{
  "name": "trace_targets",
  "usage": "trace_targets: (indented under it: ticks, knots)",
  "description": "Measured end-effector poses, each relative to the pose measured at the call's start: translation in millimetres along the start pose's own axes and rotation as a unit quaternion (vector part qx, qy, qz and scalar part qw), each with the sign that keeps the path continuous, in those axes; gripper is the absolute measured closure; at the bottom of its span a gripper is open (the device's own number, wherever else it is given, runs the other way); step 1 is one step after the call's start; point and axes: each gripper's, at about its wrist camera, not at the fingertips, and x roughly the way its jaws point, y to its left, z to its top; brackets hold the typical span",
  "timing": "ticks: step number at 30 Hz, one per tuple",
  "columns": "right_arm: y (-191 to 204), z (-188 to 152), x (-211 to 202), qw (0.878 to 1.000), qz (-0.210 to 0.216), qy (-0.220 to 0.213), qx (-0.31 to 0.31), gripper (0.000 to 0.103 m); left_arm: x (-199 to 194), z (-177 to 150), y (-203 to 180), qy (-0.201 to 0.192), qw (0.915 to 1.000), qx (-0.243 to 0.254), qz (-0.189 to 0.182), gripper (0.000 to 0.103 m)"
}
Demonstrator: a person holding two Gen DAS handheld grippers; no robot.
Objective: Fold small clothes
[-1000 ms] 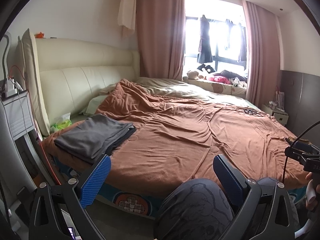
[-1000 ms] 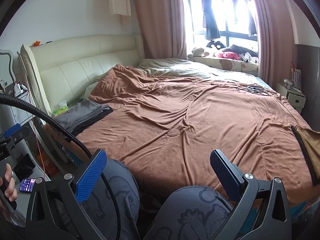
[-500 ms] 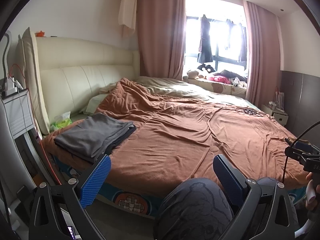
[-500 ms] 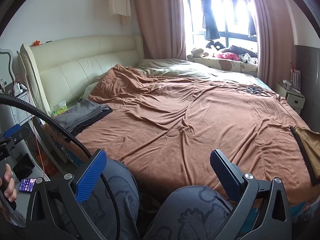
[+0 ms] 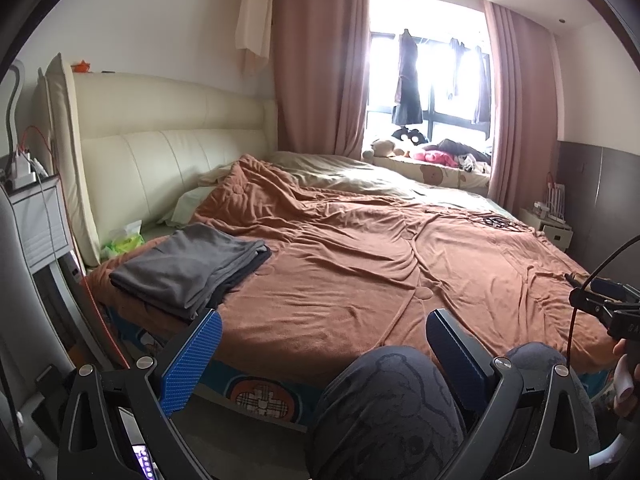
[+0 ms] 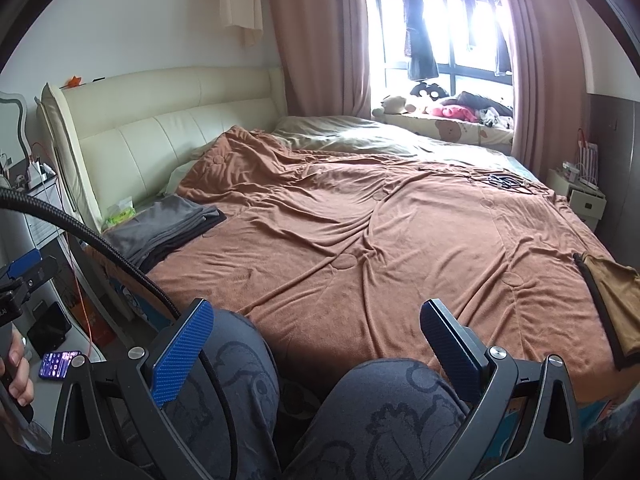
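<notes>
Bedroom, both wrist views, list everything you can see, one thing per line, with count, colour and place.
folded clothes: one stack, grey over darker, bed corner near the headboard
tan garment: one, tan with dark trim, right edge of bed
blanket: one, brown, spread over bed
headboard: one, cream, padded
tissue pack: one, green, beside the stack
curtains: pink, flanking window
plush toys: several, on window ledge
cables: dark tangle, far side of bed
phone: one, screen lit, on the floor at lower left
knees: two, grey patterned trousers
left gripper: fingers blue, open, empty
right gripper: fingers blue, open, empty
</notes>
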Motion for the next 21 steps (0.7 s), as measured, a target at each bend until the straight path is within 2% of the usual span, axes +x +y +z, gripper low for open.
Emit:
trace_targets:
  ticks: [13,21]
  knots:
    - [-3.0,-10.1,-19.1,1.000,-0.005,0.001,0.010,0.000,-19.0,-7.1,-2.0,-0.005,0.9999,0.005,-0.007,0.000]
    - [-2.7,-10.7,-37.2,1.000,-0.011,-0.005,0.012,0.000,-41.4,-10.2,-5.2,-0.021,0.9996,0.011,-0.016,0.000]
